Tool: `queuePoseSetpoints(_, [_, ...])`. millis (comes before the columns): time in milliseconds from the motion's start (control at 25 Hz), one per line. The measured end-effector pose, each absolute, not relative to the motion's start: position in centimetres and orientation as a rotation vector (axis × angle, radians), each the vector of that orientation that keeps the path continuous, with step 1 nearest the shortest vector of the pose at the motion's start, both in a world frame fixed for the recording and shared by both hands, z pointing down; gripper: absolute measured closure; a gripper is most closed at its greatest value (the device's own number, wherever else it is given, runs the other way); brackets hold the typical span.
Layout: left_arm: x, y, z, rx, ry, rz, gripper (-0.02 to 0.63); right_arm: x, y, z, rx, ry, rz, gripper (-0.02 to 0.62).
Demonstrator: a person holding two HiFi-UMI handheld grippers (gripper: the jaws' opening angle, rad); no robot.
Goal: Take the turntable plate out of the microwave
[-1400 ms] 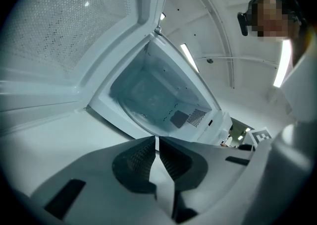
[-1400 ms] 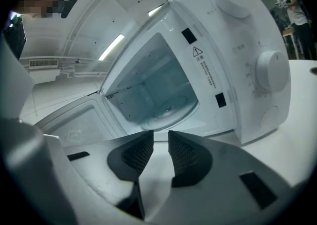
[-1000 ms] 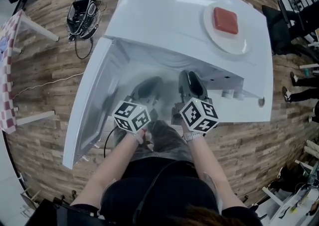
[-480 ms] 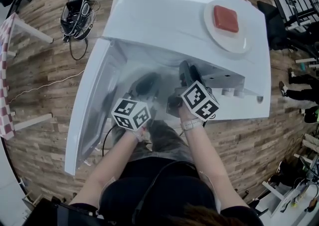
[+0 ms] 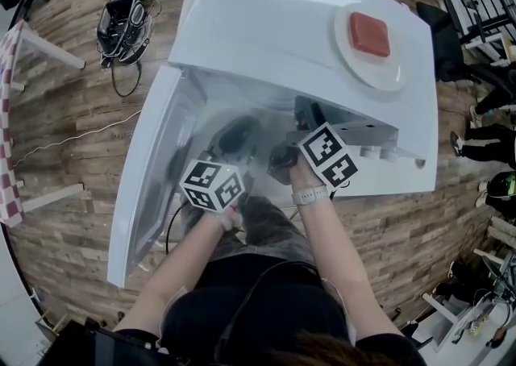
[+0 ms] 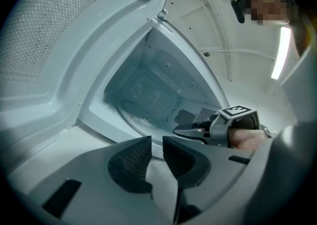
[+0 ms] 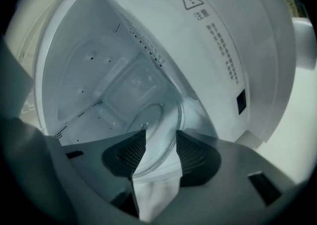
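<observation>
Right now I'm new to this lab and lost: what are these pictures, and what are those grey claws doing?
A person holds a two-jaw gripper in each hand. One picture is from a head camera looking down; the other two ride on the grippers. Both point into a microwave with its door open; a dish with a red block sits on top. On the left gripper the jaws have just been opening, nothing between them. On the right gripper too; the glass plate shows in their gap, not gripped.
</observation>
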State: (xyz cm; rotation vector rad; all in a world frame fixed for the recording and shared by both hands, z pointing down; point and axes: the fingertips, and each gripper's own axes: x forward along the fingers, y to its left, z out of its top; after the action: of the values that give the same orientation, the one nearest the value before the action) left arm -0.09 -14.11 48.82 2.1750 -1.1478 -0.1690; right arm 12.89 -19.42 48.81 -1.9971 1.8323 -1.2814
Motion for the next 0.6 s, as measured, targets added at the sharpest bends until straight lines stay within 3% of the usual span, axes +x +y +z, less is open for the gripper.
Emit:
queuePoseSetpoints(240, [-0.4,-15.1,48.7,2.179,-1.166,-0.157,0.541,13.5,-19.3,48.8,-1.961,1.787,-1.317,0.408])
queuePoseSetpoints(600, [0.3,-14.7,49.2,2.163,-1.135,-0.154,0.541,12.2,-19.6,50.0,-2.291,2.160,-1.016,0.408])
